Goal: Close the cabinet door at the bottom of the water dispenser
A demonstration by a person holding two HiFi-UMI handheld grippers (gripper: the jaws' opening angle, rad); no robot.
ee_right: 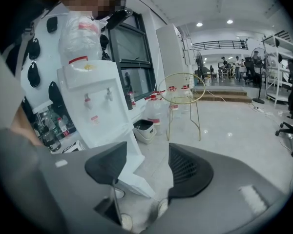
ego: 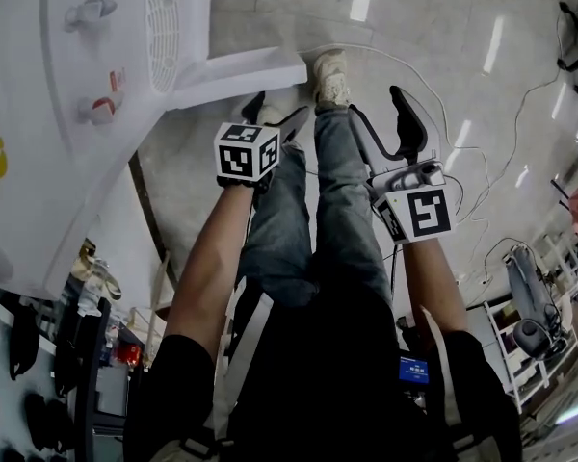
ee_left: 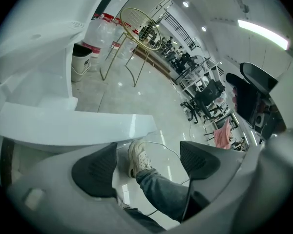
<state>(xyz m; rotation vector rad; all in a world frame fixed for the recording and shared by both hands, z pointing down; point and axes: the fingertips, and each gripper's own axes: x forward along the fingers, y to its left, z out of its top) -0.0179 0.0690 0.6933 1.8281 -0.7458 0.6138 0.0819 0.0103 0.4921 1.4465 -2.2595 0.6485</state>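
Observation:
The white water dispenser (ego: 67, 114) stands at the upper left in the head view, with its bottom cabinet door (ego: 241, 70) swung out over the floor. My left gripper (ego: 275, 115) hovers just short of the door's free edge, open, nothing between its pads. In the left gripper view the door (ee_left: 88, 126) lies as a white slab just above the left gripper (ee_left: 146, 165). My right gripper (ego: 380, 114) is farther right, apart from the door, also open and empty. The right gripper view shows the dispenser (ee_right: 97, 106) and its door (ee_right: 136, 179) beyond the right gripper (ee_right: 146, 169).
The person's jeans leg and pale shoe (ego: 332, 75) stand right beside the door's end. Cables (ego: 482, 162) trail over the glossy floor at right. A gold wire chair (ee_right: 183, 96), a waste bin (ee_right: 145, 130) and water bottles (ee_right: 156, 108) stand beyond the dispenser.

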